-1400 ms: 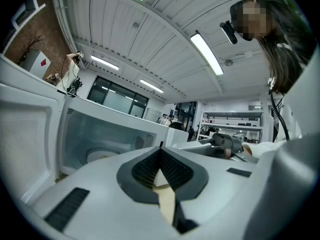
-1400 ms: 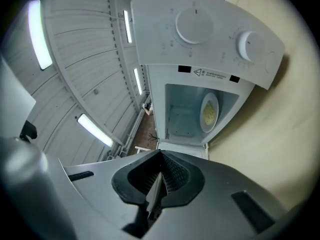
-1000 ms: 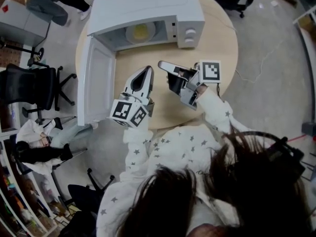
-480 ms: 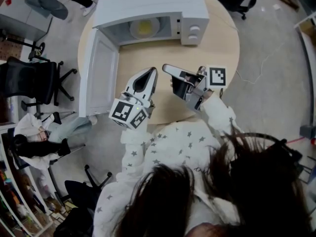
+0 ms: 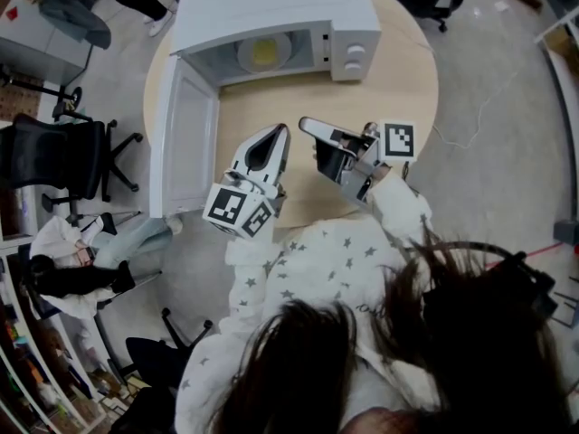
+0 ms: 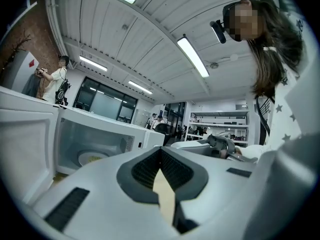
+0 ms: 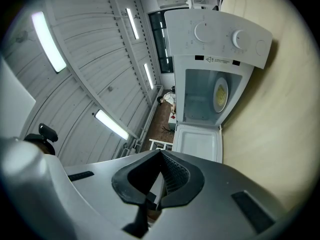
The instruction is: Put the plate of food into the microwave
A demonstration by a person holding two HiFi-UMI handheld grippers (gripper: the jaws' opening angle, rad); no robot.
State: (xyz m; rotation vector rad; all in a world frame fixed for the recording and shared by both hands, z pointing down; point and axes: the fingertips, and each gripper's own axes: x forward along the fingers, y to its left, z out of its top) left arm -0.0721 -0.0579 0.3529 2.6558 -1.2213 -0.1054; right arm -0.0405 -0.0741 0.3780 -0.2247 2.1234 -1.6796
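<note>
Already the plate (image 5: 264, 52) sits inside the microwave (image 5: 271, 3); left tool (image 5: 276, 131) and right tool (image 5: 306, 124) are pressed together, empty. Push the door (image 5: 185, 138) shut by its outer edge, gently.

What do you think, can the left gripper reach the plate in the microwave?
Probably yes. The microwave door stands wide open and only bare table lies between the left gripper and the plate, though its jaws are shut.
</note>
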